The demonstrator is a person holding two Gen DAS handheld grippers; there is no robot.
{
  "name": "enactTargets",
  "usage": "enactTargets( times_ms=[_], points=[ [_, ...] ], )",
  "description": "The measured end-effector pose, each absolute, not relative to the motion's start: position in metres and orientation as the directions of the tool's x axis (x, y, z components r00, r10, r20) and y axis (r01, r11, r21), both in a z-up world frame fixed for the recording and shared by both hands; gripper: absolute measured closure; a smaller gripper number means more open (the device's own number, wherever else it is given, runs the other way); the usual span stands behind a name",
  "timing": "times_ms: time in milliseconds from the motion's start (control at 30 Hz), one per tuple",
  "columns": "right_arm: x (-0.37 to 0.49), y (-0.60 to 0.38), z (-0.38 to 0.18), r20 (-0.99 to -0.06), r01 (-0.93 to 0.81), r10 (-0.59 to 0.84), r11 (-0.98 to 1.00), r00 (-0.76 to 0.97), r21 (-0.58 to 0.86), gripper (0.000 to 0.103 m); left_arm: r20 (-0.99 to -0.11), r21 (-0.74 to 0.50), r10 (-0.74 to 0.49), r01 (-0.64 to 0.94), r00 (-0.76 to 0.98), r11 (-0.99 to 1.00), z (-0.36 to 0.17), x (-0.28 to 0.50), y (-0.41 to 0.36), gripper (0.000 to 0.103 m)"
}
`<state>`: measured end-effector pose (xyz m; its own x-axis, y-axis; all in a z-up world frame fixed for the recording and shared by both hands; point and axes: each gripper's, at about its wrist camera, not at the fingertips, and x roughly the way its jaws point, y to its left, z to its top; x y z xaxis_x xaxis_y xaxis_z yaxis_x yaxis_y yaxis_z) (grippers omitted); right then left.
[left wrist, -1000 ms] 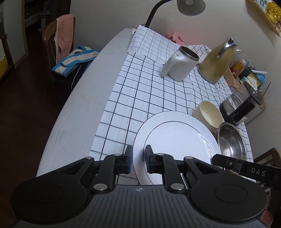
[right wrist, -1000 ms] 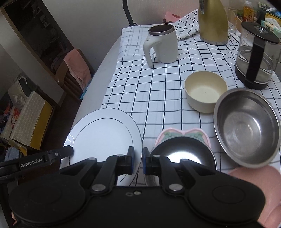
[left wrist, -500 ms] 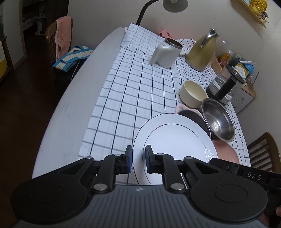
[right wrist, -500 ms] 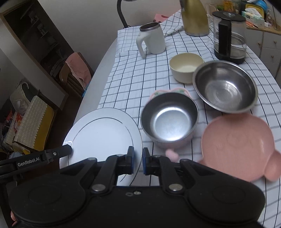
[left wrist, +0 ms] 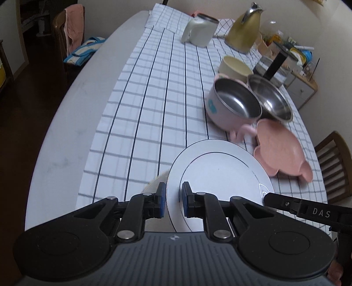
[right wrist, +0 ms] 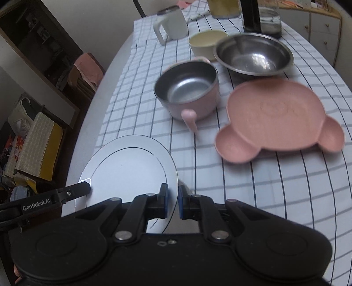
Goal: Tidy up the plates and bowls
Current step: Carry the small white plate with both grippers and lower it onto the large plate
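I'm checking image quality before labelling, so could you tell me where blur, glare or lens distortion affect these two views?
Left wrist view: the fisheye bends the tablecloth grid outward, and a small glare spot sits on the white plate rim. Right wrist view: the pink plate and pink pot are smeared by motion blur, and the steel bowl shows bright reflections.

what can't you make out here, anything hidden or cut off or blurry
- White plate: near rim hidden behind the left gripper in the left wrist view and behind the right gripper in the right wrist view.
- Whatever pale object sits under the plate, left wrist view: mostly covered.
- Pink bear-shaped plate: motion-blurred in the right wrist view.
- Glass kettle: top cut off by the right wrist view's upper edge.
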<state>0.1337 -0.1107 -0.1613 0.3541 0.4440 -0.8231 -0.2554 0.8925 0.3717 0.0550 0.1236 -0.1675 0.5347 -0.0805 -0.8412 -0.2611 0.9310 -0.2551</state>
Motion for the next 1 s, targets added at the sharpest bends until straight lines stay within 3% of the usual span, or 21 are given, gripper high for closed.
enactTargets(
  times_ms=[533,1000],
  points=[
    [0.096,-0.117,-0.208,-0.855,-0.245,0.413,0.905,0.314,0.348,0.093,-0.875,-0.245,-0.1,-0.255,0.473,0.936,-0.216,0.029,0.119,0.089],
    [0.098,-0.111,-0.221,-0.861,-0.255,0.414,0.903,0.294,0.346,0.093,-0.879,-0.225,-0.087,-0.247,0.469,0.942,-0.225,0.034,0.123,0.089]
  ],
)
